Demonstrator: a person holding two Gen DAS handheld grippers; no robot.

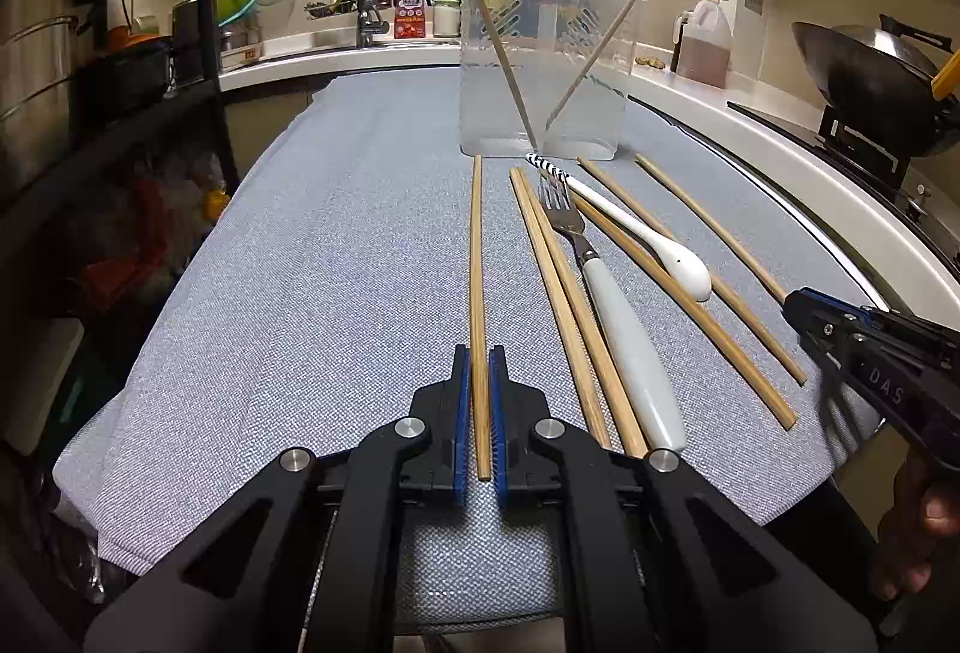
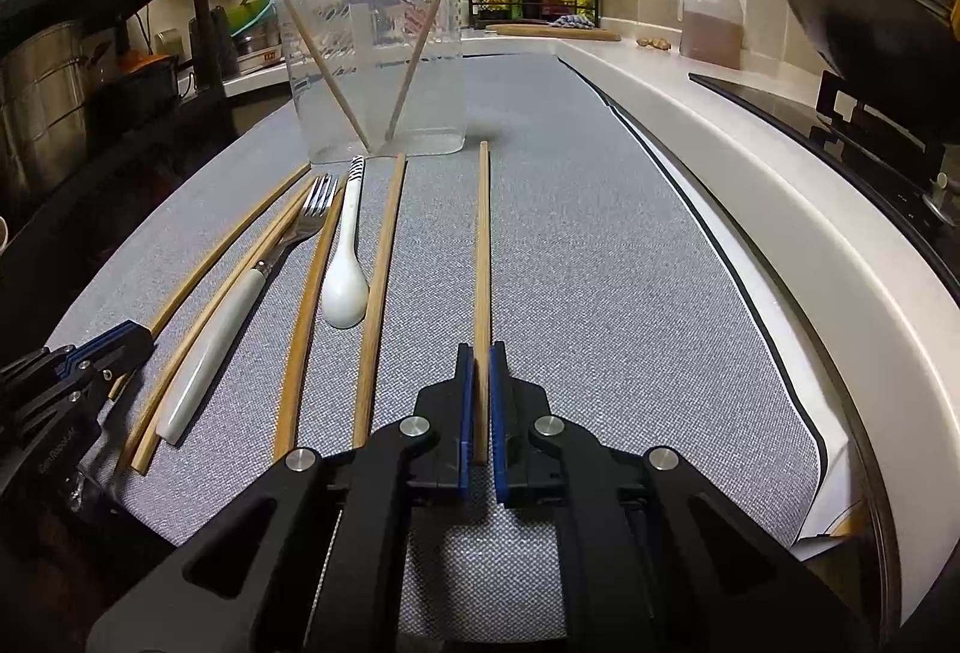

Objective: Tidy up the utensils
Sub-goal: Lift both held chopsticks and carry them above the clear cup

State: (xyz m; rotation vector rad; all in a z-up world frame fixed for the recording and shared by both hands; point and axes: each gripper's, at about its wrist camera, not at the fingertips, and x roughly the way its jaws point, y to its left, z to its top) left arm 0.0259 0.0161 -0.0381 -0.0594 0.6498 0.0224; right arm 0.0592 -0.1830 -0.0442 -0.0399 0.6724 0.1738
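Left gripper (image 1: pixel 479 383) clamps a bamboo chopstick (image 1: pixel 476 257) pointing twelve o'clock; right gripper (image 2: pixel 480 383) pinches another chopstick (image 2: pixel 482 245), probably off the grey cloth (image 2: pixel 600 263).

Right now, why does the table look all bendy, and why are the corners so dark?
Left wrist view: the fisheye lens curves the grey cloth and counter edge, and the corners go black. Right wrist view: same bulge; the counter edge arcs, and the clear cup catches pale glare. The middle stays sharp in both.

chopsticks (image 1: pixel 636 287), fork (image 1: pixel 606 305), spoon (image 1: pixel 660 245) — flat | cup (image 1: pixel 543 65) — two chopsticks
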